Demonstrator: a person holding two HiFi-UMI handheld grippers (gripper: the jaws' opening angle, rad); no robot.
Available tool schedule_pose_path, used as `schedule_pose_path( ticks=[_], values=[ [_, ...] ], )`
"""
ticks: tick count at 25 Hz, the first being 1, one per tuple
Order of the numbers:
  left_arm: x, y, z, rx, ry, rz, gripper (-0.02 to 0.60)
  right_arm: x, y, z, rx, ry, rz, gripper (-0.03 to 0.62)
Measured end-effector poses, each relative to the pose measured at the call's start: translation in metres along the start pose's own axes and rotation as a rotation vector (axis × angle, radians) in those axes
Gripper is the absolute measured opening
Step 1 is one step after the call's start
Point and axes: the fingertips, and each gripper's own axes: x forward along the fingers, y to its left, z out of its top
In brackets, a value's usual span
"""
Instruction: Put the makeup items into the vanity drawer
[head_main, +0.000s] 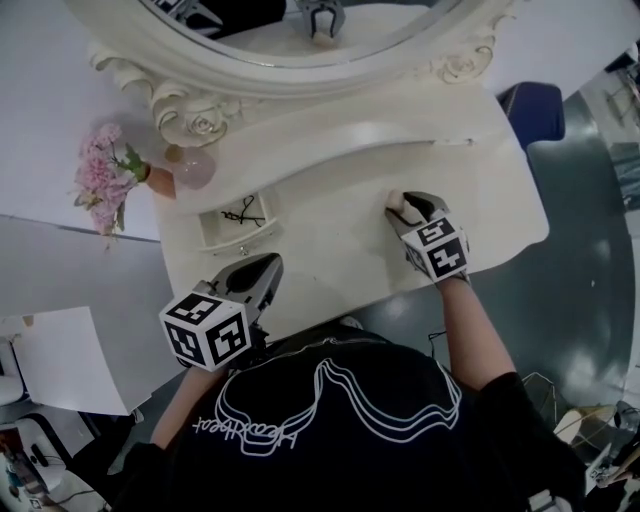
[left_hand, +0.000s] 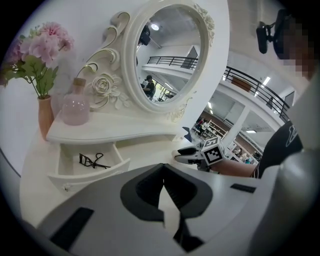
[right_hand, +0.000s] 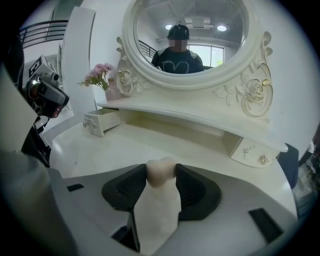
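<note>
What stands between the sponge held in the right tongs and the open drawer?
Nothing visible: bare tabletop lies between the sponge and the drawer. The left tongs hover in front of the drawer, off that path.

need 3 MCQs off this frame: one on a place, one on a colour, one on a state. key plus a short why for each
1. Where does the black eyelash curler lie?
A) in the open drawer
B) on the floor
C) on a wall hook

2. What colour are the flowers in the vase?
A) yellow
B) pink
C) blue

3. What state is the right tool in?
A) open and empty
B) shut and empty
C) shut on a beige sponge

Key:
1 A: the left gripper view shows the curler on the floor of the pulled-out drawer.
2 B: the blooms are pink in every view.
3 C: the right gripper view shows both pads pressing the sponge's sides.
</note>
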Motion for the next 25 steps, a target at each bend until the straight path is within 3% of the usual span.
schedule_pose_path(
  ticks=[16,25],
  values=[
    [-0.043,0.023,-0.011,-0.086,-0.102,0.068,0.003,-0.021,0.119,0.113,-0.16,-0.178,0.258,0.189],
    [-0.077,0.047,-0.016,-0.148,-0.176,0.121,0.003,-0.008,0.189,0.159,-0.293,-0.205,0.382,0.192]
  ],
)
